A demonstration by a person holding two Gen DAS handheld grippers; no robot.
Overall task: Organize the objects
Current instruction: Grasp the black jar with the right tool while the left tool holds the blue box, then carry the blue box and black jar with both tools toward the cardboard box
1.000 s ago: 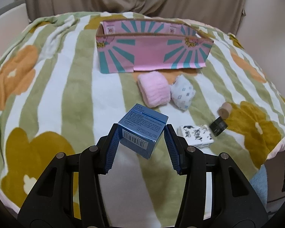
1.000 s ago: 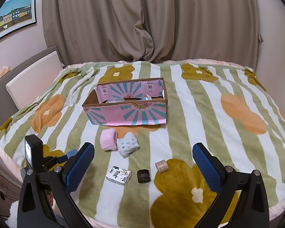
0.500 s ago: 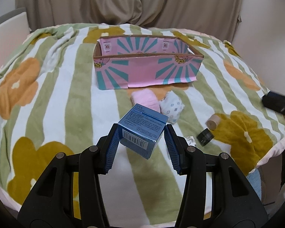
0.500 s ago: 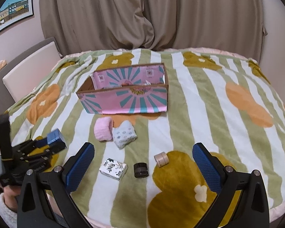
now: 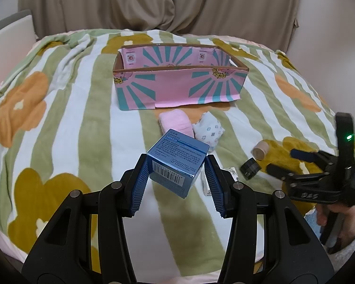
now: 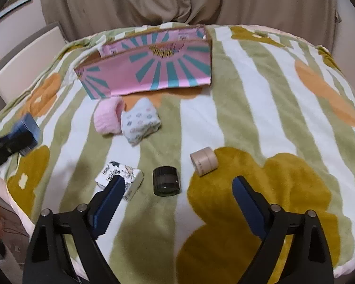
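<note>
Left gripper [image 5: 176, 165]: clamped on the blue box [image 5: 177, 159], held tilted above the striped blanket [image 5: 87, 108].
Pink tray [image 6: 153, 71]: far side of the blanket.
Black jar [image 6: 166, 181]: on the blanket.
Right gripper [image 6: 177, 195]: jaws closing, nothing between, just short of the jar.

Beige curtains [image 6: 177, 2] hang in heavy folds across the whole back wall, behind the far edge of a bed covered by a green-and-white striped blanket [image 5: 66, 108] with orange and mustard flowers. White padded headboard [image 6: 28, 56] along the bed's left edge; framed picture [image 6: 14, 2] on pale wall upper left.
</note>
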